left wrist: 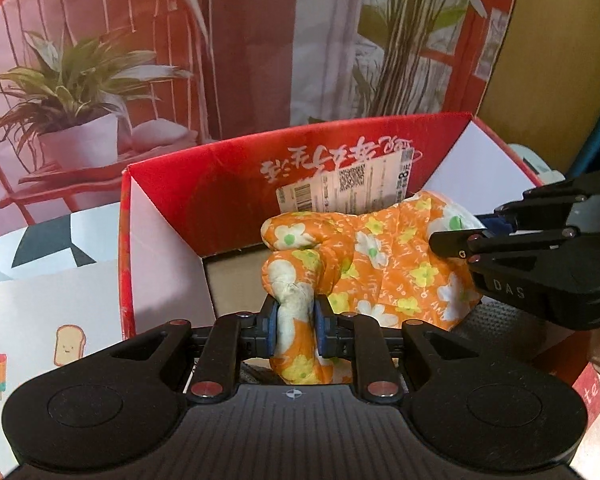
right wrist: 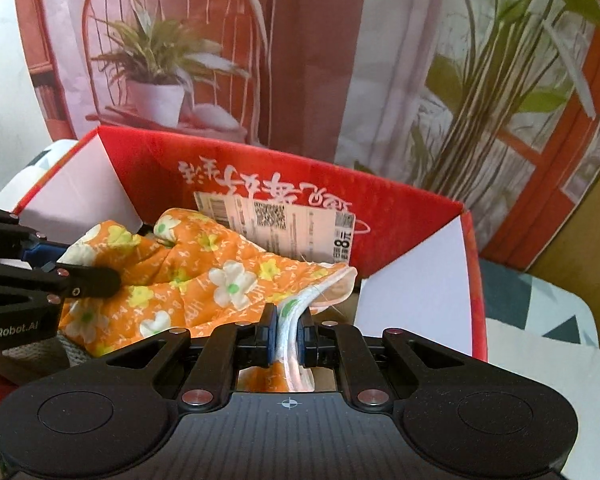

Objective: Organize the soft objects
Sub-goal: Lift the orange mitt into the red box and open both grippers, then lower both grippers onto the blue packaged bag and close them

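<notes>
**Orange quilted cloth nearly boxed**

We hold the flowered cloth (left wrist: 384,264) over the red carton (left wrist: 228,184): left gripper (left wrist: 296,322) pinching a bunched fold, right gripper (right wrist: 287,330) clamped on its edge. Releasing and tucking it in remain.

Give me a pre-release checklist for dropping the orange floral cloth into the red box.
1. Left claw clamped on orange floral cloth: ok.
2. Right claw clamped on the cloth's white-lined edge: ok.
3. Cloth over the open red box: ok.
4. Box flaps folded out, mouth open: ok.
5. Box floor free of other items: cannot tell, cloth hides most of it.
6. Whole cloth inside the box walls: cannot tell, the near edge is hidden behind the claws.
</notes>
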The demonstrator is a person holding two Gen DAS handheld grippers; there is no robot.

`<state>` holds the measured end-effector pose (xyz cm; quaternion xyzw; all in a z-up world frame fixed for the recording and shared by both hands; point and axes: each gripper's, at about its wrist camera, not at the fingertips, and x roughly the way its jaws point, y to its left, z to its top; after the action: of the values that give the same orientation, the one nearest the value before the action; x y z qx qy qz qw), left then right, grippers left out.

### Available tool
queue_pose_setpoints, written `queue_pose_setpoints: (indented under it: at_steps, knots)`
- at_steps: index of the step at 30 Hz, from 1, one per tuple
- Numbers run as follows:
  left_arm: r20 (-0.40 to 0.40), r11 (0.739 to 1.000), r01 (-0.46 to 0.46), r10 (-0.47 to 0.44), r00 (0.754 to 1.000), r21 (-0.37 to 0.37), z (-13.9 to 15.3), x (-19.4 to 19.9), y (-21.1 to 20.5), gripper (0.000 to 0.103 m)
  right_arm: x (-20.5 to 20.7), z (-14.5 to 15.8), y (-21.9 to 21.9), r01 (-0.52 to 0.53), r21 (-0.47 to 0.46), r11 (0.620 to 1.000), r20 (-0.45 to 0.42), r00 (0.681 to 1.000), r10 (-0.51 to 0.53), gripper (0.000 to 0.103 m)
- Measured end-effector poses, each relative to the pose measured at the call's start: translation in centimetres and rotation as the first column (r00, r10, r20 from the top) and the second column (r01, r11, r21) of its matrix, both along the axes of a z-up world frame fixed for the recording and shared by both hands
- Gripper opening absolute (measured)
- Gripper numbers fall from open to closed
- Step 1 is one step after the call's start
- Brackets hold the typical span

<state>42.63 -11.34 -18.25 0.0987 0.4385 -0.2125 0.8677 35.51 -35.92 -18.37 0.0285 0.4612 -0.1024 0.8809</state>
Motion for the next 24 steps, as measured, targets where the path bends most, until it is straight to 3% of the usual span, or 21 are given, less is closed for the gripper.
queue_pose_setpoints:
  at_steps: [1,4,7,12,18,20,22,24]
  knots:
    - [0.000,1.000,0.003,-0.003,1.000,0.010,0.0,-0.1,-0.1,0.029,0.1,-0.1,-0.1,0.007,0.003,1.000,-0.011,1.000,-0.007,0.015]
    - [0.024,1.000,0.008,-0.008,1.000,0.006,0.3,-0.5,0.1,0.054,0.0,0.0,-0.3,0.049,0.005,0.999,-0.012,0.999,-0.049,0.028]
    - [0.063,1.000,-0.003,0.003,0.998,-0.013,1.3,-1.1,0.7,0.057,-0.8,0.7,-0.2,0.063,-0.005,0.998,0.021,0.998,-0.062,0.051]
    - [0.134,0.997,-0.009,0.018,0.991,-0.072,3.9,-3.4,2.3,0.057,-3.4,2.7,0.4,0.058,0.042,0.997,0.142,0.988,-0.063,0.053]
    - [0.199,0.990,-0.036,0.063,0.978,-0.139,6.2,-8.0,5.0,0.057,-8.7,5.3,2.4,0.031,0.041,0.999,0.329,0.943,-0.043,0.074]
    - [0.206,0.987,-0.035,0.068,0.976,-0.158,6.6,-9.6,6.1,0.060,-10.8,5.9,3.1,0.022,0.051,0.998,0.396,0.917,-0.041,0.085]
    - [0.217,0.979,-0.050,0.093,0.972,-0.197,6.8,-11.5,7.7,0.073,-12.6,6.5,3.7,0.025,0.055,0.998,0.442,0.896,-0.047,0.102]
    - [0.220,0.971,-0.060,0.113,0.969,-0.233,6.7,-13.1,9.0,0.077,-14.3,6.8,4.5,0.017,0.053,0.998,0.477,0.878,-0.041,0.103]
